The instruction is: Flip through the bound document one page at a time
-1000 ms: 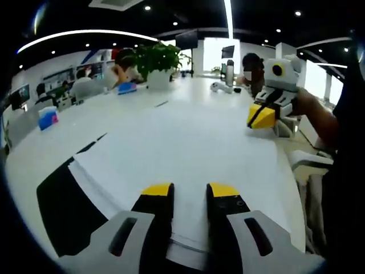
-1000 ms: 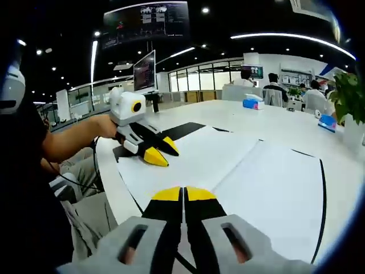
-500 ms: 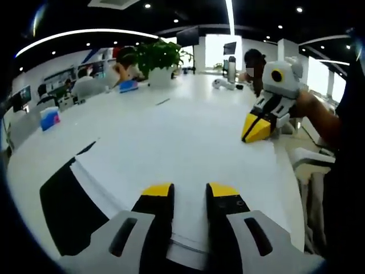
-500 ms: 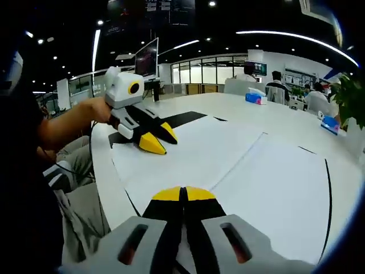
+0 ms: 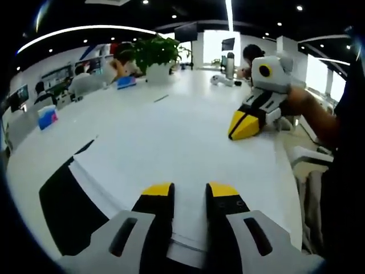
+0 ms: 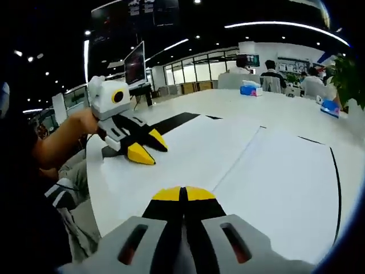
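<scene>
Open document (image 6: 251, 171) flat on white table (image 5: 171, 114). Left gripper (image 5: 190, 191) parted, resting on page; right gripper (image 6: 183, 194) clenched, apparently empty. Best to lift a single sheet edge.

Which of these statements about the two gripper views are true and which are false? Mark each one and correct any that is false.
1. The bound document lies open on the white table. True.
2. The left gripper has its jaws pressed together. False: a gap shows between its yellow tips.
3. The right gripper has its yellow tips closed against each other. True.
4. A potted plant stands far back on the table in the left gripper view. True.
5. A red mug stands on the open pages. False: nothing but the grippers rests on the pages.
6. The document's cover is green. False: black cover edges show beside the white pages.
</scene>
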{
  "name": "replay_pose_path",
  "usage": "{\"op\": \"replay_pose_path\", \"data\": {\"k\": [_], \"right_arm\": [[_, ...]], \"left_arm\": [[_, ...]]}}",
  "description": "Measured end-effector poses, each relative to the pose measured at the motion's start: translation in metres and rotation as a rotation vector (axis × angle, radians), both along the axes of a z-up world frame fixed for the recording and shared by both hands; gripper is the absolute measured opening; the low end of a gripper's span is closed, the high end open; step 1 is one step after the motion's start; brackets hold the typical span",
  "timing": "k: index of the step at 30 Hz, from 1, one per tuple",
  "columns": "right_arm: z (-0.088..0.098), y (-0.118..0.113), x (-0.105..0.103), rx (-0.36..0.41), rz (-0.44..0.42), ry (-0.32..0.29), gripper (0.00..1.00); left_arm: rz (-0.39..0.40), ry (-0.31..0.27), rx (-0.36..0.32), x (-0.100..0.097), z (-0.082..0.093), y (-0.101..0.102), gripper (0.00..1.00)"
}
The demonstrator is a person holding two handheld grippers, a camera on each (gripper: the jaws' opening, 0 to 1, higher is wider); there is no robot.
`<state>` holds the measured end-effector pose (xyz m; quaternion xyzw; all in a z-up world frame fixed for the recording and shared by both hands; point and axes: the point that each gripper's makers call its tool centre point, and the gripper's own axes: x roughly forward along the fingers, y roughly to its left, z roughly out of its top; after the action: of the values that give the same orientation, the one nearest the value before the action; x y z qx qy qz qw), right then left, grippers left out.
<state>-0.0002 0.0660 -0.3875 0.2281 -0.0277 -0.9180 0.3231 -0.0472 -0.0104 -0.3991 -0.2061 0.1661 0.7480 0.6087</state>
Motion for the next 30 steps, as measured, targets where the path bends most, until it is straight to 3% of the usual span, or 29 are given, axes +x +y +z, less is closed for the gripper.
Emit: {"op": "replay_pose_path", "data": {"k": [6,11,16,22,30], "right_arm": [[0.001,0.004,-0.015,-0.042,-0.032,-0.025,0.02],[0.002,0.010,-0.027,-0.110,-0.051,-0.099,0.02],[0.003,0.012,-0.036,-0.074,-0.052,-0.075,0.02],[0.004,0.016,-0.058,-0.092,-0.076,-0.067,0.02],[0.006,0.014,-0.068,-0.105,-0.072,-0.083,0.02]], "left_arm": [[-0.017,0.002,0.009,0.003,0.000,0.000,0.25],[-0.015,-0.003,0.001,0.003,0.000,0.001,0.24],[-0.020,-0.002,-0.006,0.003,0.000,0.000,0.24],[-0.022,0.002,-0.004,0.002,0.000,-0.003,0.22],[-0.005,-0.004,0.000,0.002,0.001,0.001,0.22]]}}
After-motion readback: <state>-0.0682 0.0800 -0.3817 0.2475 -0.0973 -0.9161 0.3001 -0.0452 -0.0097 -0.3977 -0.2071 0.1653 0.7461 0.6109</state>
